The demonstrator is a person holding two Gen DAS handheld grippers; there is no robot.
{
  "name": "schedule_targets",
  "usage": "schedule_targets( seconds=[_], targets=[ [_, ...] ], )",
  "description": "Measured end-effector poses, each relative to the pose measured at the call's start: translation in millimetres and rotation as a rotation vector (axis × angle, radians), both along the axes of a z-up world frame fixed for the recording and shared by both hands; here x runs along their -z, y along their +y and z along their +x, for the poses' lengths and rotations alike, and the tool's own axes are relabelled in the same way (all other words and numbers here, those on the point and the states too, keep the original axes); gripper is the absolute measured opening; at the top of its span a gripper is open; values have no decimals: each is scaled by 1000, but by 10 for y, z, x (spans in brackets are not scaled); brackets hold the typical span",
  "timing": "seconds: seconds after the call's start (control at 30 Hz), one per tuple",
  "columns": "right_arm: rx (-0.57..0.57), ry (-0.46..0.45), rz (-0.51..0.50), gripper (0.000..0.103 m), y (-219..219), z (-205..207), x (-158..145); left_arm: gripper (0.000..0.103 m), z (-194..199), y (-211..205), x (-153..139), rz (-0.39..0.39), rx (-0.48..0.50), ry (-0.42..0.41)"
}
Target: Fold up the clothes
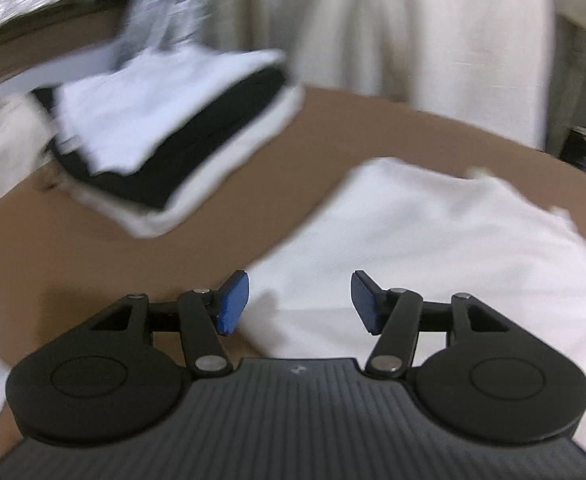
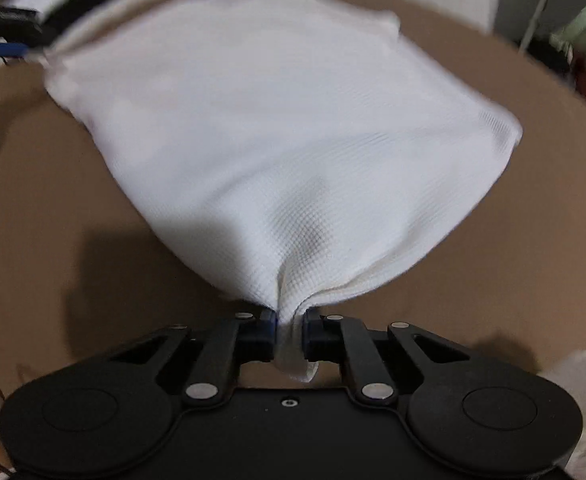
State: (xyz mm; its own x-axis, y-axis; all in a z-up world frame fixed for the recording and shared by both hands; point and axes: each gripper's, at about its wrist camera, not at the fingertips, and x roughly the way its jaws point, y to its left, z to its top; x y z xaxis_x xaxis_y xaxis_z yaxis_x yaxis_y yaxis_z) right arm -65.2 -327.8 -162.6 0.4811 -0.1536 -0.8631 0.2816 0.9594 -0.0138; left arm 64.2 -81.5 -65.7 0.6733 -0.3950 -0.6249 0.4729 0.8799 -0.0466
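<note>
right tongs (image 2: 290, 330) clamped on white garment (image 2: 277, 120) | left tongs (image 1: 300, 302) apart, empty

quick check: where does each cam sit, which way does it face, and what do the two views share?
Left wrist: on the left tongs, angled down over a brown table; open blue pads, folded stack beyond.
Right wrist: on the right tongs, angled down; pads pinch a white waffle-knit garment.
Shared: garment, table, stack. No hand shows.

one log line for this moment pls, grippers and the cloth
right gripper: shut on white cloth corner | left gripper: open, empty, above cloth | folded stack: on brown table
</note>
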Motion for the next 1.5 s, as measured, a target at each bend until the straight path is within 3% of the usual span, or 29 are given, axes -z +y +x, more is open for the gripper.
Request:
schedule_targets(
  seconds=[0.07, 0.17, 0.33, 0.43, 0.6, 0.7, 0.73, 0.8, 0.87, 0.9, 0.93, 1.0, 1.03, 1.13, 1.3, 1.4, 1.43, 1.5],
  targets=[
    [-6, -69, 0, 12, -3, -147, -132, 57, -269, -112, -57, -20, 193, -46],
    [-7, -128, 51, 11, -66, -323, -299, 62, -758, -377, -56, 58, 495, -147],
    [51, -215, 208, 10, -295, -369, -376, 67, -1385, -829, 164, 164, 812, -259],
    [50, -260, 255, 10, -342, -302, -402, 68, -1626, -1039, 281, 180, 908, -292],
    [20, -324, 322, 10, -380, -205, -481, 78, -1806, -1595, 316, 149, 962, -337],
    [26, -363, 374, 10, -481, -185, -556, 75, -1914, -1784, 265, 99, 978, -390],
    [28, -373, 390, 10, -512, -194, -576, 52, -1897, -1809, 256, 88, 948, -375],
    [42, -396, 431, 14, -605, -227, -594, 20, -1787, -1799, 233, 60, 886, -311],
    [77, -421, 485, 21, -756, -273, -586, 19, -1614, -1697, 204, 40, 807, -270],
    [94, -434, 512, 30, -832, -295, -582, 19, -1521, -1634, 189, 35, 764, -261],
    [133, -449, 536, 48, -932, -316, -580, 19, -1430, -1570, 172, 24, 725, -253],
    [250, -490, 570, 66, -1136, -345, -568, 19, -1224, -1437, 109, -27, 651, -218],
    [320, -495, 603, 70, -1232, -341, -530, 19, -1126, -1368, 61, -68, 621, -195],
    [483, -426, 753, 71, -1433, -211, -280, 19, -977, -1263, -26, -153, 596, -156],
    [687, -542, 1031, 71, -1594, -13, 118, 19, -841, -1265, 50, -211, 611, -92],
    [766, -549, 1091, 74, -1607, 70, 244, 19, -823, -1364, 149, -194, 638, -71],
    [777, -535, 1086, 82, -1585, 85, 262, 19, -830, -1389, 177, -193, 656, -60],
    [777, -475, 1047, 85, -1545, 123, 295, 19, -851, -1420, 203, -208, 698, -30]
  ],
)
